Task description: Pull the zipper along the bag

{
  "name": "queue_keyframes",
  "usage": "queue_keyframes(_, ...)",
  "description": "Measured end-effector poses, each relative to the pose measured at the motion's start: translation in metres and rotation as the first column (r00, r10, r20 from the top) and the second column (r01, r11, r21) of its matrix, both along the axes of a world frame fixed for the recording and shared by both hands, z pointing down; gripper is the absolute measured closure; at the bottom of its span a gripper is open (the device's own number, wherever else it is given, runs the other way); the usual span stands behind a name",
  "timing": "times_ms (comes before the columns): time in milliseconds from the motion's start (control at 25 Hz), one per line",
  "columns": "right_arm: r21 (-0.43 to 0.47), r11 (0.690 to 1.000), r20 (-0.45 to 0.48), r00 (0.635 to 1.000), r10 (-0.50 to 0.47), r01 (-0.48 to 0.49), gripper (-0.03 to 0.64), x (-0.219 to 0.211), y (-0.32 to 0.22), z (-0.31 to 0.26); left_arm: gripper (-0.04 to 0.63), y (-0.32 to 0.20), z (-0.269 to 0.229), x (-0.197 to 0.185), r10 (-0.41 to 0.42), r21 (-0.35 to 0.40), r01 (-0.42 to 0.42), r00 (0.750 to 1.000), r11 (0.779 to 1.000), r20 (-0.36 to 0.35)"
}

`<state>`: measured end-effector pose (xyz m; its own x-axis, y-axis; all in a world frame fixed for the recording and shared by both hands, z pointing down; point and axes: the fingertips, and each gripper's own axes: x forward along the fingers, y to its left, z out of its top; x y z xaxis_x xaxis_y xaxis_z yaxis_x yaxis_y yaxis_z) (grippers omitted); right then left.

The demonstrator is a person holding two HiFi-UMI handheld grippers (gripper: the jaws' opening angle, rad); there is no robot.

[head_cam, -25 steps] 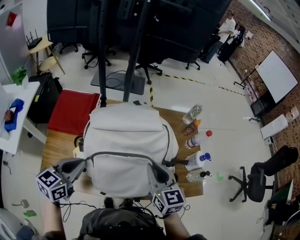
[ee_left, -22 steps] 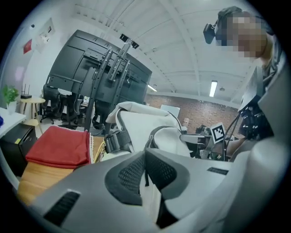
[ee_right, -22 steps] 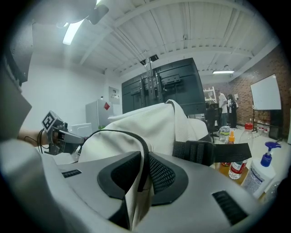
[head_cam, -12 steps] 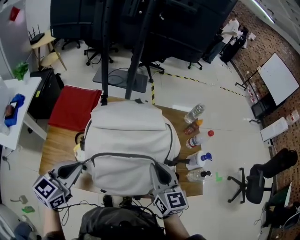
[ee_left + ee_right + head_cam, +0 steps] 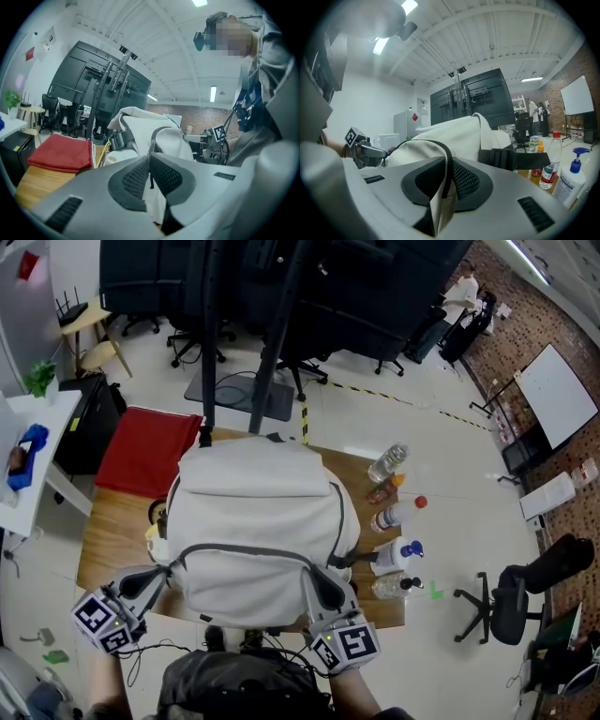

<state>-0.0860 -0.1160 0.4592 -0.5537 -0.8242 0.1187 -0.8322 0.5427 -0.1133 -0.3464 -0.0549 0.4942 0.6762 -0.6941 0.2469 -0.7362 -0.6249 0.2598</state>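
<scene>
Presently: left gripper (image 5: 149, 161) nips the zipper pull (image 5: 151, 179) for drawing; right gripper (image 5: 449, 176), jaws just closing, clamps bag fabric (image 5: 440, 211) as anchor.

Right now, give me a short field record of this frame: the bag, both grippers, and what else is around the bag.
Bag: pale grey fabric backpack with a dark zipper track, on a wooden table
Left gripper: shut on thin dark zipper pull
Right gripper: jaws have just been closing, pinching a fold of backpack fabric at the zipper track
Other items: plastic bottles right of the backpack; red folded cloth at far left
</scene>
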Motion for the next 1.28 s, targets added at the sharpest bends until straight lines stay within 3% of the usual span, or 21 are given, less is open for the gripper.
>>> queue_keyframes(120, -0.011, 1.0, 0.008, 1.0, 0.004, -0.004, 0.566, 0.0, 0.0, 0.003, 0.557, 0.009, 0.003, 0.003, 0.0, 0.004, 0.0, 0.999, 1.0, -0.047)
queue_keyframes(240, -0.005, 1.0, 0.004, 1.0, 0.012, -0.012, 0.566, 0.0, -0.002, 0.004, 0.557, 0.013, 0.008, 0.008, 0.007, 0.013, -0.007, 1.0, 1.0, -0.022)
queue_keyframes(400, -0.012, 1.0, 0.01, 1.0, 0.01, -0.01, 0.568, -0.001, -0.002, 0.004, 0.557, 0.016, 0.008, 0.002, 0.0, -0.001, 0.0, 0.998, 1.0, -0.058)
queue_keyframes(520, -0.004, 1.0, 0.01, 1.0, 0.022, -0.022, 0.568, 0.0, -0.001, 0.003, 0.557, 0.024, 0.008, 0.019, 0.033, 0.007, -0.033, 0.999, 0.999, -0.021)
queue_keyframes(920, -0.021, 0.997, -0.137, 0.987, -0.082, 0.08, 0.554, -0.006, 0.01, -0.001, 0.557, 0.022, 0.007, 0.02, 0.004, 0.015, -0.004, 1.0, 1.0, -0.003)
queue_keyframes(1080, 0.04, 0.993, -0.175, 0.979, -0.102, 0.111, 0.548, -0.006, 0.009, -0.019, 0.557, 0.021, 0.009, 0.02, 0.003, 0.014, -0.003, 1.0, 1.0, 0.009)
queue_keyframes(1160, 0.054, 0.983, -0.236, 0.959, -0.156, 0.173, 0.501, -0.016, 0.01, -0.032, 0.557, 0.021, 0.008, 0.02, 0.005, 0.016, -0.005, 1.0, 1.0, 0.011)
queue_keyframes(1280, 0.007, 0.951, -0.37, 0.885, -0.285, 0.309, 0.448, -0.045, 0.014, -0.039, 0.557, 0.022, 0.006, 0.019, 0.005, 0.019, -0.005, 1.0, 1.0, 0.009)
